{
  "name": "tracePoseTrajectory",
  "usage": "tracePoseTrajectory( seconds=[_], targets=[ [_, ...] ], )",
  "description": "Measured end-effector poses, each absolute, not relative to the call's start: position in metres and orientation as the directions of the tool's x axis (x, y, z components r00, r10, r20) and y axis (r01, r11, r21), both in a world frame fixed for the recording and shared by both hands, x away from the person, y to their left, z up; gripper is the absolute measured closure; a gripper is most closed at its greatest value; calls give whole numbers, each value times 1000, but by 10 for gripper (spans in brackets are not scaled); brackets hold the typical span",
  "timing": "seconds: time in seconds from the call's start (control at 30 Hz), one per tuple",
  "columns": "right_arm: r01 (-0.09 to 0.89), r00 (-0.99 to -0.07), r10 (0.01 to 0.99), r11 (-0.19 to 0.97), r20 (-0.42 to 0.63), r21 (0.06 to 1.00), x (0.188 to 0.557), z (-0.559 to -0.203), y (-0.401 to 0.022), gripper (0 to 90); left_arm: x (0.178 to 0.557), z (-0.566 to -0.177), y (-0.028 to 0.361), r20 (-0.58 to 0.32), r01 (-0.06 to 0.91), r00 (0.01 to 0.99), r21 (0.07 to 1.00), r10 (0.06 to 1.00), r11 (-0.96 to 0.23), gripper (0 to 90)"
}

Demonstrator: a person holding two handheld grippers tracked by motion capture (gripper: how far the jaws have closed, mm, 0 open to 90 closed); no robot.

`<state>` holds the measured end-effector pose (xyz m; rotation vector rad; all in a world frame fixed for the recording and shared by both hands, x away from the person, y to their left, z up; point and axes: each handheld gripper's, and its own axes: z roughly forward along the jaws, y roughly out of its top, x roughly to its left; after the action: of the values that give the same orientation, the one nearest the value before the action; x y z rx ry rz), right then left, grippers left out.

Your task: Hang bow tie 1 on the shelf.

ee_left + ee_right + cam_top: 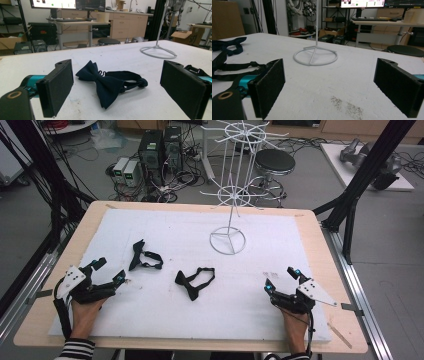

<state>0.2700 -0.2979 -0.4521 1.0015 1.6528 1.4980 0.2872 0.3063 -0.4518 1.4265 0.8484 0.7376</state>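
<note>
Two dark bow ties lie flat on the white table pad (165,320), the left bow tie (142,255) ahead of the left gripper (111,270), the middle bow tie (192,282) between both grippers. Left gripper and right gripper (281,279) gape, empty. The ties look light, floppy cloth; the knot seems the firmest hold, the straps would likely dangle.

1. Lab or robotics workspace.
2. PC towers (159,149) and tangled cables (172,182) on the floor.
3. Black aluminium frame (367,170) around the table (310,220).
4. Monitors (67,3) on desk (80,23), robot parts (360,152) nearby.
</note>
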Motion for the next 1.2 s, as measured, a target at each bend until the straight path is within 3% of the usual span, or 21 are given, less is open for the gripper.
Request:
tracePoseTrajectory(
  seconds=[0.6,1.2],
  targets=[
    [95,-471,882,41,9,995,270,-452,-298,95,308,-411,294,35,138,546,982,837,-131,118],
    [94,-471,882,38,11,995,270,-452,-298,95,329,-381,289,28,241,532,953,846,-183,118]
  ],
)
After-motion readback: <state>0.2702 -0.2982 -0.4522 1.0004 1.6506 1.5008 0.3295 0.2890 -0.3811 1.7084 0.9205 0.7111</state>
